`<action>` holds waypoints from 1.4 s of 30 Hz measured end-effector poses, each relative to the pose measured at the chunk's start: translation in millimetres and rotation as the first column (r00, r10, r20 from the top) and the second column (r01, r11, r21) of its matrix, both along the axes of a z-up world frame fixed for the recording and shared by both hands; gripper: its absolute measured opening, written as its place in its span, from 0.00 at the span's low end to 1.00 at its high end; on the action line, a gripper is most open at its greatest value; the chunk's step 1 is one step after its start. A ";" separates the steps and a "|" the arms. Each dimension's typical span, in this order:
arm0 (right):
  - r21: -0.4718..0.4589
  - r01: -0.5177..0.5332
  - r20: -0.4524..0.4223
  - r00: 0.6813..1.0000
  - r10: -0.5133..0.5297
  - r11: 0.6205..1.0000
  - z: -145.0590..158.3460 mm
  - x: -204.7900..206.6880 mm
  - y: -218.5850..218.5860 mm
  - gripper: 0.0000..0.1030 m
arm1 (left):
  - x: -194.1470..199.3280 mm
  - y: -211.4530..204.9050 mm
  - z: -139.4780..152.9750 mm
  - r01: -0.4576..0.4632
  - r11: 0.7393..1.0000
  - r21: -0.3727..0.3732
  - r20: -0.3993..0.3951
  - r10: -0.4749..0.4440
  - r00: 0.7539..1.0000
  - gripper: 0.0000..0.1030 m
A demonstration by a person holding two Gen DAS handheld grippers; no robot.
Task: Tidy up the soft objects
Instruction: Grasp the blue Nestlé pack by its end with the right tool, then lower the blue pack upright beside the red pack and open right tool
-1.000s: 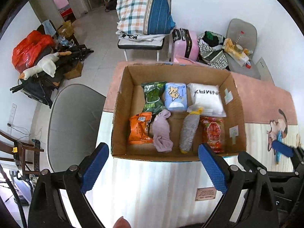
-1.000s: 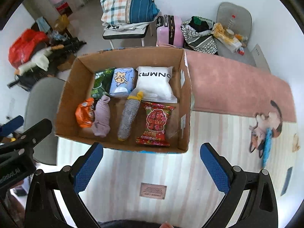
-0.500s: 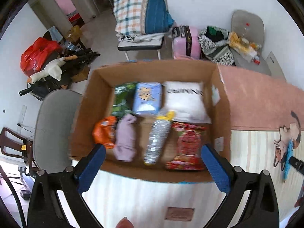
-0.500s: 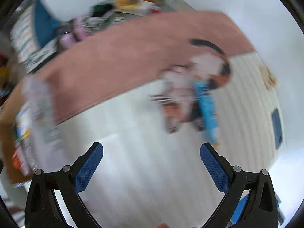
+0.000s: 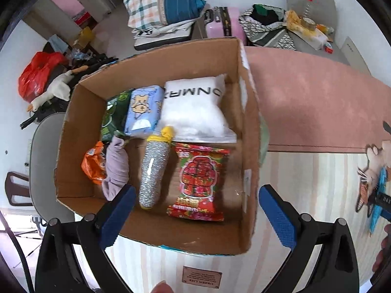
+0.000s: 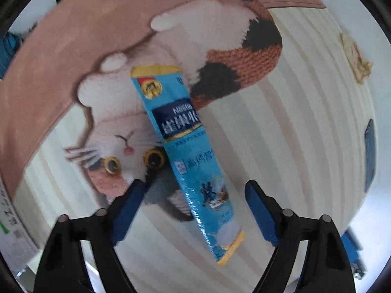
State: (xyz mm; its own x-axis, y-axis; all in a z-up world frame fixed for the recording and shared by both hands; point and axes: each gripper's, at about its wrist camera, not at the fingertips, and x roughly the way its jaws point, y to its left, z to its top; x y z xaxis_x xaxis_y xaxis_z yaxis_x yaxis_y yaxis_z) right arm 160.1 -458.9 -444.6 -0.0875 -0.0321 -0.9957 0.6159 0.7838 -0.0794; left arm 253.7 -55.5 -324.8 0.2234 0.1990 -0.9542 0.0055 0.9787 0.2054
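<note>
A cardboard box (image 5: 250,131) sits on a striped mat. In it lie a white pillow pack (image 5: 195,107), a blue tissue pack (image 5: 143,112), a green bag (image 5: 113,119), an orange bag (image 5: 94,164), a lilac cloth (image 5: 116,168), a silver glitter pouch (image 5: 152,173) and a red snack bag (image 5: 198,183). My left gripper (image 5: 195,214) is open above the box's near edge. My right gripper (image 6: 194,207) is open, straddling the lower part of a long blue Nestle sachet (image 6: 185,156) lying on the cat-print rug (image 6: 220,44). The sachet also shows at the far right of the left wrist view (image 5: 377,195).
A beige scrap (image 6: 355,57) and a dark blue flat item (image 6: 370,151) lie on the striped mat right of the sachet. Beyond the box are a grey chair (image 5: 44,161), a pink suitcase (image 5: 226,25), folded bedding (image 5: 161,2) and a pink rug (image 5: 317,107).
My right gripper swung from the box to the right and came down over the blue sachet. My left gripper moved right and closer over the box.
</note>
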 end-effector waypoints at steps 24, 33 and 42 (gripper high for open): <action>0.164 -0.540 0.412 0.798 0.440 0.826 189.6 68.8 360.0 0.16 | -10.5 124.0 65.5 -0.035 0.985 -0.169 -0.017 0.033 0.999 0.99; 0.106 -0.526 0.298 0.826 0.478 0.844 133.3 120.9 401.8 0.16 | 29.2 150.7 29.1 -0.034 0.983 -0.179 -0.068 0.023 0.997 0.99; 0.039 -0.552 0.163 0.826 0.540 0.833 90.7 131.6 413.0 0.58 | 47.6 163.4 -1.3 -0.046 0.967 -0.249 -0.133 0.013 0.991 1.00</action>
State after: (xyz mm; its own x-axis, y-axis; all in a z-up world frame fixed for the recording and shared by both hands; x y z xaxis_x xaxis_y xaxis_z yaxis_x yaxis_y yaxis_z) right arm 291.7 -45.9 -353.9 0.0603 0.0477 -0.9970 0.0852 0.9950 0.0527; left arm 301.3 107.9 -326.1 0.0924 -0.0461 -0.9947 -0.0137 0.9988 -0.0475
